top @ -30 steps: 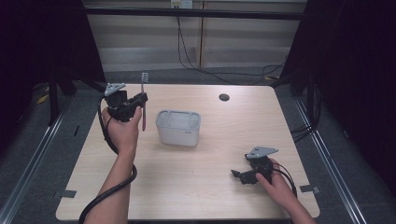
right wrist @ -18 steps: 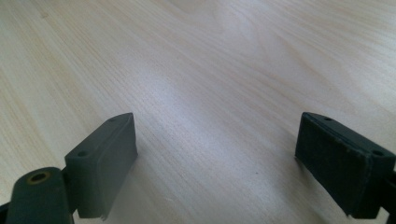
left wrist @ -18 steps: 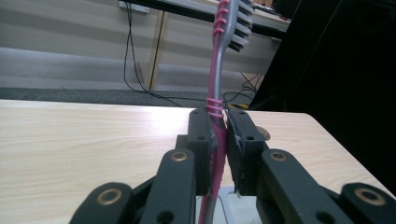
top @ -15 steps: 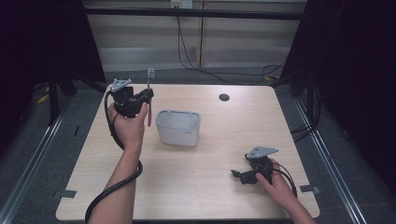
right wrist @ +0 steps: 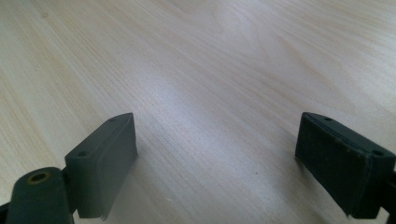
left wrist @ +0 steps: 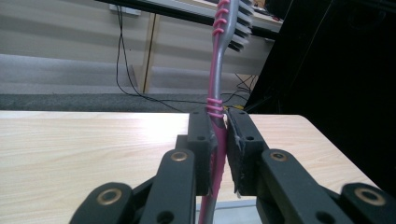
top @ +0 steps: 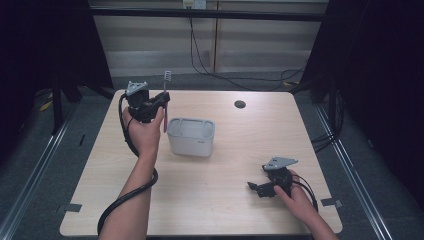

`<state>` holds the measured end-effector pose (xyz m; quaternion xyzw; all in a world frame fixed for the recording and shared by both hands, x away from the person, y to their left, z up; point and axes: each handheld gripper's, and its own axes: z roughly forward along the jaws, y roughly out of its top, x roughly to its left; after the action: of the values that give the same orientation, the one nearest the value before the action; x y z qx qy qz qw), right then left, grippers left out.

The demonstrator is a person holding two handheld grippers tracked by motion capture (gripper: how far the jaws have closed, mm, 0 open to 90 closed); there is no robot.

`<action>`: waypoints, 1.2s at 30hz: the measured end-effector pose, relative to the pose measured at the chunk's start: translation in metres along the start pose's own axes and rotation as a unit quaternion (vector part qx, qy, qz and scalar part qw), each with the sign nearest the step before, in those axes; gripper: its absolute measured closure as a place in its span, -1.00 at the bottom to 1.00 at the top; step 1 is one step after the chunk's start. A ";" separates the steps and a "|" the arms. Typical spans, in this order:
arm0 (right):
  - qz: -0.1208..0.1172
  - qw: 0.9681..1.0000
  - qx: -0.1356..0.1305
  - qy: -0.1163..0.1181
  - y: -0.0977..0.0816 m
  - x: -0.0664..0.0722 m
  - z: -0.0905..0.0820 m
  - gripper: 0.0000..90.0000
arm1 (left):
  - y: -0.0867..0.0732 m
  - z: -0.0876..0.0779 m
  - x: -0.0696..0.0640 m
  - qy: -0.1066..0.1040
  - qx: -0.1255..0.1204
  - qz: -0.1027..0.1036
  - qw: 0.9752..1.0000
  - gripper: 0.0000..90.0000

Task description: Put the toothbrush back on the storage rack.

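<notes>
A pink-and-grey toothbrush is held upright, bristles uppermost, clenched at mid-handle by the left gripper, raised just left of a grey tub on the wooden table. The right gripper is rested low near the table's front right, jaws spread and empty. The narrow handle could pivot or slip; how squarely it is seated cannot quite be made out.

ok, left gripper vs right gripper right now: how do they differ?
The left gripper is shut on a pink toothbrush, held upright; the right gripper is open, with nothing between its jaws. The left is raised beside the white bin; the right sits low near the table. Both are hand-held, with black jaws.
</notes>
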<state>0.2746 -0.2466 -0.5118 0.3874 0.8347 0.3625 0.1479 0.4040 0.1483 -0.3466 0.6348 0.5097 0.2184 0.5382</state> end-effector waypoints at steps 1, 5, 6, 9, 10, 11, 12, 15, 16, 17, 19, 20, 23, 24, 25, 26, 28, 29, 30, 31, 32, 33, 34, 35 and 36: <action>0.000 1.000 0.000 0.000 0.000 0.000 0.000 -0.74 | 0.000 0.001 0.000 0.000 -0.001 -0.001 1.000 0.79; 0.000 1.000 -0.001 0.000 0.000 0.000 0.000 -0.74 | 0.000 0.005 -0.002 -0.001 0.001 0.001 1.000 0.79; 0.001 1.000 -0.001 0.000 0.000 0.000 0.000 -0.74 | 0.001 0.006 -0.002 -0.002 0.001 0.002 1.000 0.79; 0.000 1.000 -0.001 0.000 0.000 0.000 0.000 -0.74 | 0.001 0.009 -0.005 -0.002 0.000 0.005 1.000 0.79; 0.000 1.000 -0.001 0.000 0.000 0.000 0.000 -0.73 | 0.001 0.011 -0.005 -0.004 -0.001 0.006 1.000 0.79; 0.000 1.000 -0.001 0.000 0.000 0.000 0.000 -0.73 | 0.001 0.012 -0.006 -0.003 -0.001 0.004 1.000 0.79; 0.000 1.000 -0.001 0.000 0.000 0.000 0.000 -0.74 | 0.001 0.013 -0.006 -0.004 -0.001 0.007 1.000 0.79; 0.000 1.000 -0.001 0.001 0.000 0.000 0.000 -0.74 | 0.000 0.016 -0.007 -0.005 0.001 0.009 1.000 0.79; 0.001 1.000 -0.001 0.001 0.000 0.000 0.000 -0.74 | 0.000 0.017 -0.007 -0.005 0.002 0.010 1.000 0.79; 0.000 1.000 -0.001 0.001 0.000 0.000 0.000 -0.74 | 0.000 0.017 -0.007 -0.004 0.001 0.009 1.000 0.79; 0.000 1.000 -0.001 0.001 0.000 0.000 0.000 -0.74 | -0.002 0.019 -0.007 -0.005 0.001 0.009 1.000 0.79; 0.000 1.000 -0.001 0.001 0.000 0.000 0.000 -0.74 | -0.002 0.019 -0.007 -0.005 0.001 0.008 1.000 0.79; -0.001 1.000 -0.001 0.002 0.000 0.000 0.000 -0.74 | -0.005 0.021 -0.008 -0.005 0.006 0.008 1.000 0.79; 0.000 1.000 0.000 0.002 0.000 0.000 0.000 -0.74 | -0.005 0.022 -0.008 -0.005 0.004 0.008 1.000 0.79; -0.001 1.000 -0.001 0.002 0.000 0.000 0.000 -0.74 | -0.006 0.022 -0.008 -0.005 0.005 0.009 1.000 0.79; -0.001 1.000 -0.001 0.002 0.000 0.000 0.000 -0.74 | -0.006 0.022 -0.008 -0.005 0.005 0.009 1.000 0.79; -0.001 1.000 -0.001 0.002 0.000 0.000 0.000 -0.74 | -0.008 0.023 -0.008 -0.003 0.005 0.009 1.000 0.79; -0.001 1.000 -0.001 0.002 0.000 0.000 0.000 -0.74 | -0.008 0.023 -0.008 -0.003 0.005 0.009 1.000 0.79; -0.001 1.000 -0.001 0.002 0.000 0.000 0.000 -0.74 | -0.009 0.024 -0.008 -0.003 0.007 0.010 1.000 0.79; -0.001 1.000 -0.001 0.002 0.000 0.000 0.000 -0.74 | -0.010 0.024 -0.008 -0.002 0.007 0.011 1.000 0.79; 0.000 1.000 -0.001 0.002 0.000 0.000 0.000 -0.74 | -0.011 0.024 -0.008 -0.003 0.008 0.009 1.000 0.79; 0.000 1.000 -0.001 0.002 0.000 0.000 0.000 -0.74 | -0.011 0.024 -0.008 -0.003 0.008 0.009 1.000 0.79; 0.000 1.000 -0.001 0.002 0.000 0.000 0.000 -0.74 | -0.012 0.024 -0.007 -0.001 0.007 0.010 1.000 0.79; 0.000 1.000 0.000 0.002 0.000 0.000 0.000 -0.74 | -0.013 0.024 -0.007 -0.001 0.008 0.009 1.000 0.79; -0.001 1.000 0.000 0.002 0.000 0.000 0.000 -0.74 | -0.014 0.024 -0.007 0.000 0.008 0.009 1.000 0.79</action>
<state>0.2749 -0.2468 -0.5119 0.3859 0.8351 0.3635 0.1468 0.4152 0.1298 -0.3652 0.6436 0.5059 0.2186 0.5311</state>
